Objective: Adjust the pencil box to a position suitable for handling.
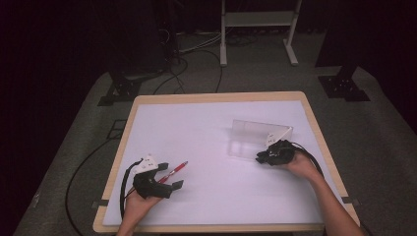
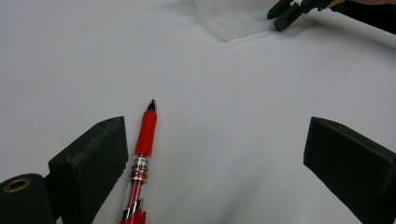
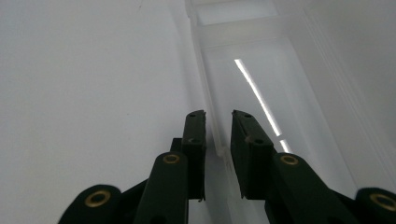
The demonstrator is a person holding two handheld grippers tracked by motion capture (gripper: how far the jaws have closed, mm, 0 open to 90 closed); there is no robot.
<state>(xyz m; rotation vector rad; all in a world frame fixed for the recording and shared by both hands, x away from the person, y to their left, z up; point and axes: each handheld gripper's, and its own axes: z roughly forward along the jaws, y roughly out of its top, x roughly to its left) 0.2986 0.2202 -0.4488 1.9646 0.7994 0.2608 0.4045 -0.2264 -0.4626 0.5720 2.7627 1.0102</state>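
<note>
A: What are the left tongs (image 1: pixel 170 175) doing?
B: They gape wide, empty, over a red plastic pen (image 2: pixel 142 154) lying at their eleven o'clock on the white table (image 1: pixel 206 196).
A: And the right tongs (image 3: pixel 218 116)?
B: Nearly closed, straddling the clear plastic box's (image 3: pixel 280 70) wall, at the table's three o'clock.

A dim lab: white-topped table (image 1: pixel 216 196), floor cables (image 1: pixel 196 54), metal stand bases (image 1: pixel 344 86).
</note>
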